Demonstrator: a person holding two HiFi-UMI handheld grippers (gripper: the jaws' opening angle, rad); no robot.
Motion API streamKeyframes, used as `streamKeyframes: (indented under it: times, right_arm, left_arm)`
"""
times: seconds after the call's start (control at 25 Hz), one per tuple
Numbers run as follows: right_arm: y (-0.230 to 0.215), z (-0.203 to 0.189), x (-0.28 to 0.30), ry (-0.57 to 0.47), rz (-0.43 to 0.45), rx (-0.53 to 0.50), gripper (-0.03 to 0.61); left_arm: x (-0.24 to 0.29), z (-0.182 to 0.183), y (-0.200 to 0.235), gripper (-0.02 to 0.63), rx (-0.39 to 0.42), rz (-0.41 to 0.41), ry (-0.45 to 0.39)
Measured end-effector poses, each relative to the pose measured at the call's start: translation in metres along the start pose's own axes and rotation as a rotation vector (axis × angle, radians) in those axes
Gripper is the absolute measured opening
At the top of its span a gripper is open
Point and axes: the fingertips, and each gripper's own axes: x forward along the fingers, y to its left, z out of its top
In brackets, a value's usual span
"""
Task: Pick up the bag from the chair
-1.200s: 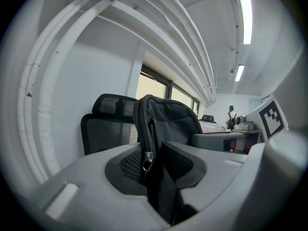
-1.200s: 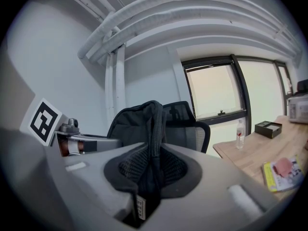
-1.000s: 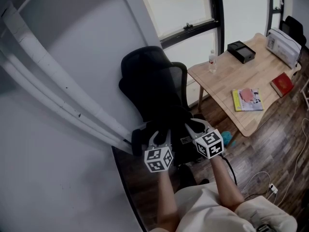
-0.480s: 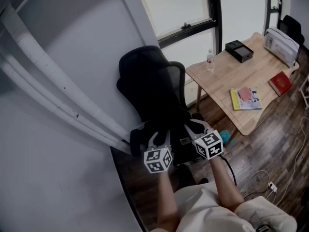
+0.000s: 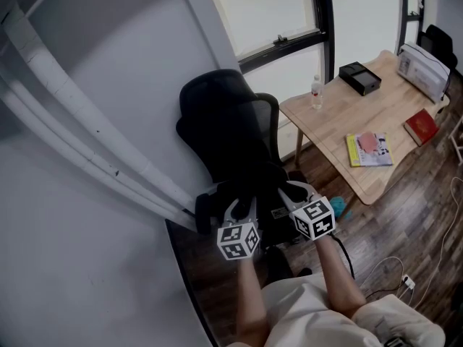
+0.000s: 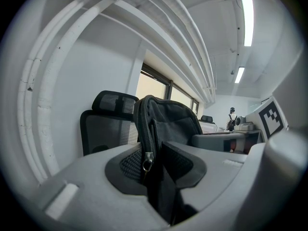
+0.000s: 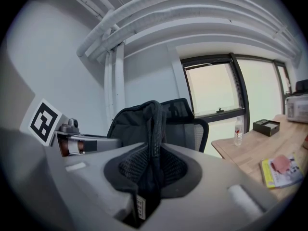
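black bag (image 6: pixel 169 121), in left claw (image 6: pixel 155 163), right claw (image 7: pixel 153 170)

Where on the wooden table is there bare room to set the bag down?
The widest bare patch on the table lies between the water bottle, the black box and the yellow booklet. The right end is more crowded: it holds the red book and the white case.

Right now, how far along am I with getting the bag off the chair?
Done: the grasp. The left gripper is shut on the bag at its zippered edge, the right gripper on its other side. In hand: the bag upright between them, before the chair back. Left: carrying it clear; whether it is off the seat isn't visible.
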Motion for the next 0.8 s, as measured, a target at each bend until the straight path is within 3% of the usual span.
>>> streamKeyframes:
  times: [0.8]
  right_arm:
    - [0.0007, -0.0044, 0.0007, 0.001, -0.002, -0.002, 0.072]
  left_arm:
    - [-0.0031, -0.0022, 0.0007, 0.104, 0.003, -0.002, -0.002]
